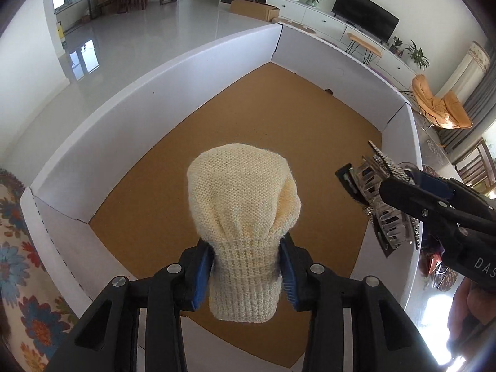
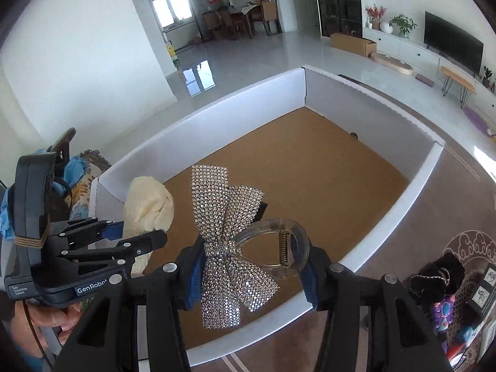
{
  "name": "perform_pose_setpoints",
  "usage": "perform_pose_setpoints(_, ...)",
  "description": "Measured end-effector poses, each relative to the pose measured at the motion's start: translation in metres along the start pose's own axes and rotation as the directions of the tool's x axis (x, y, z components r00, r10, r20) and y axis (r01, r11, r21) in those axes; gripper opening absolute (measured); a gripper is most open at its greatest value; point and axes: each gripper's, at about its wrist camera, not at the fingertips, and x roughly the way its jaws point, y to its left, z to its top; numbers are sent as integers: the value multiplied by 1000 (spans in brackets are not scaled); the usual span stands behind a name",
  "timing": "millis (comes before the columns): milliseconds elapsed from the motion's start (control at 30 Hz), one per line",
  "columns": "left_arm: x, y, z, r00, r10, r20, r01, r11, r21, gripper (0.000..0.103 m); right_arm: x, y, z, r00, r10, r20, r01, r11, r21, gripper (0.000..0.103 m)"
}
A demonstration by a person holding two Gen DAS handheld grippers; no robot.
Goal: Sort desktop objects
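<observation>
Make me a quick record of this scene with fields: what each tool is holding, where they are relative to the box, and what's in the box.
left tool: shut on the cream knitted sock, gripped near its ribbed cuff
right tool: shut on the rhinestone bow hair clip, across the bow and the clear claw
position: both held over the white-walled box
box floor: brown, nothing lying on it in view except a small dark speck by the far wall
outside box: dark toys and clutter to the right in the right wrist view
</observation>
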Motion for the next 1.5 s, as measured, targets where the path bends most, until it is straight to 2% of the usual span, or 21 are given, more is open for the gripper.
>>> perform_pose_setpoints(33,4,2,0,1000,5,-15,-6,1000,-8,41,10,0,1,1000,4,-20,-4,1000,14,59)
perform_pose_setpoints(67,6,4,0,1000,13,-25,-14,1000,-18,42,18,-1,2,999,7,-39,-5,999,34,70)
perform_pose_setpoints(133,5,6,-3,999,31,-24,-32,999,-32,42,23,-4,0,999,22,-34,-19,997,70,75)
perform_pose_setpoints(200,-3,6,-9,999,36,10,-35,999,-28,42,13,-10,-5,999,35,16,-37,995,95,77)
perform_pose_setpoints(267,-13,2,-15,998,34,55,-33,999,-9,43,-4,-17,-12,996,40,77,-48,993,104,88)
perform_pose_setpoints(333,-30,-12,-21,994,13,112,-14,1000,16,49,-25,-26,-26,990,18,137,-31,995,97,92)
perform_pose_setpoints(400,-52,-29,-31,982,-48,180,41,998,42,73,-48,-42,-44,983,-13,184,-4,996,89,93)
perform_pose_setpoints(467,-73,-51,-43,960,-138,244,121,989,86,88,-70,-63,-68,975,-61,214,42,995,95,94)
perform_pose_setpoints(567,-91,-96,-63,915,-313,256,266,943,201,93,-102,-104,-110,956,-168,240,138,981,134,96)
perform_pose_setpoints(667,-86,-146,-86,893,-415,173,353,886,302,94,-130,-148,-159,935,-282,216,237,948,212,100)
perform_pose_setpoints(733,-66,-176,-99,896,-431,108,377,865,332,94,-140,-175,-196,921,-352,163,302,915,267,102)
perform_pose_setpoints(767,-52,-190,-104,903,-423,79,374,862,342,94,-142,-188,-214,917,-380,122,334,898,287,102)
perform_pose_setpoints(900,7,-227,-119,934,-356,-13,340,880,330,94,-140,-226,-277,907,-421,-3,395,849,351,102)
perform_pose_setpoints(1000,46,-238,-116,945,-323,-57,324,897,301,94,-133,-238,-301,892,-450,-49,434,821,371,102)
perform_pose_setpoints(1033,51,-241,-114,947,-319,-44,317,901,296,93,-132,-240,-306,886,-461,-58,448,813,372,102)
perform_pose_setpoints(1067,48,-244,-113,949,-315,8,297,904,309,94,-132,-241,-308,876,-480,-51,464,808,362,102)
perform_pose_setpoints(1133,53,-252,-109,955,-295,23,271,902,337,94,-132,-241,-308,872,-487,-37,467,809,358,103)
perform_pose_setpoints(1167,57,-255,-107,955,-296,10,273,894,354,94,-130,-242,-308,873,-486,-37,464,808,364,103)
perform_pose_setpoints(1233,59,-263,-109,964,-265,36,225,877,425,94,-128,-244,-305,871,-490,-40,469,802,370,103)
perform_pose_setpoints(1367,62,-278,-124,980,-181,81,105,818,566,103,-126,-247,-299,866,-499,-45,476,792,383,103)
perform_pose_setpoints(1500,58,-275,-127,978,-190,82,112,820,562,103,-125,-248,-297,864,-502,-47,479,789,386,103)
